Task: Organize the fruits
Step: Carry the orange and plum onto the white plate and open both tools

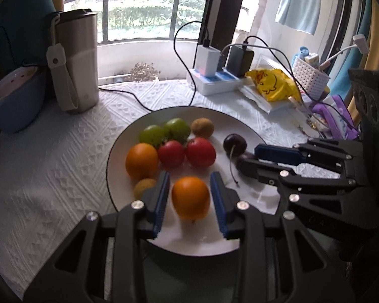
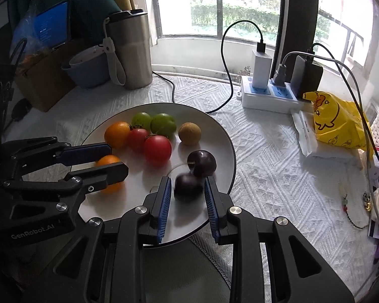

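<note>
left gripper (image 1: 190, 197) fingers grip orange (image 1: 190, 198) | right gripper (image 2: 187, 189) fingers grip cherry (image 2: 188, 186) | plate (image 1: 240, 123): mixed fruit

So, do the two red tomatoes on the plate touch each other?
Touching. In the right wrist view the smaller red tomato overlaps the larger red tomato with no plate visible between them.

Both wrist cams close above, angled down, facing window; left view from left, right from right; share plate (image 1: 118, 151) (image 2: 224, 136).
</note>
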Motion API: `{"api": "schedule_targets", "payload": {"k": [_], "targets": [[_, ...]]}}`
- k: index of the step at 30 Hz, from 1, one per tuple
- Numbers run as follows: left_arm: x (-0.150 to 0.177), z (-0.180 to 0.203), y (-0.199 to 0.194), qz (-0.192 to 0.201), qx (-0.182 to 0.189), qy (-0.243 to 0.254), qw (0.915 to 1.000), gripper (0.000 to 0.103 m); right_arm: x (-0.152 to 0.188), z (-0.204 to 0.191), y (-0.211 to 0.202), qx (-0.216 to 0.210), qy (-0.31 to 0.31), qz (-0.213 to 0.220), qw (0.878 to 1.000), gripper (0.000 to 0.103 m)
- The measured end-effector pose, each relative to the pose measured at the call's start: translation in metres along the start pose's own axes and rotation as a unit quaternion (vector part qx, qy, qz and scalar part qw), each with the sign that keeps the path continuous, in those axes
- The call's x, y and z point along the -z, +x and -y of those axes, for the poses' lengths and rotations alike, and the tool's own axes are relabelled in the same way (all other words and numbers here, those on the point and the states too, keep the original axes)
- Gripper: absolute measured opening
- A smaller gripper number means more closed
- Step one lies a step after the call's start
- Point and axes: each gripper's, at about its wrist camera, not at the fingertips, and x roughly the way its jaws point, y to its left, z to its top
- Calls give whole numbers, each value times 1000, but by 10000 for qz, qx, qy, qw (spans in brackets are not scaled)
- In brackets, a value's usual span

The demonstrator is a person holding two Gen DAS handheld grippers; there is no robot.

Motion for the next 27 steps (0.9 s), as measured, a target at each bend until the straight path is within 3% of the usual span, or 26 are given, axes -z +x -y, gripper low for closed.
{"api": "schedule_targets", "payload": {"k": [11, 14, 16, 27], "targets": [[-2, 3, -16, 118, -92, -32, 9999, 36, -2, -3, -15, 101, 17, 104, 9999, 29], [-2, 6, -27, 206, -112, -39, 9997, 38, -2, -5, -26, 135, 32, 183, 9997, 29], [-1, 8, -34, 268, -95, -51, 9996, 44, -1, -7, -33, 159, 40, 234, 9996, 29], [8, 26, -80, 602, -55, -2, 9982, 45, 8, -22, -81, 276, 30, 546, 9981, 29]]}}
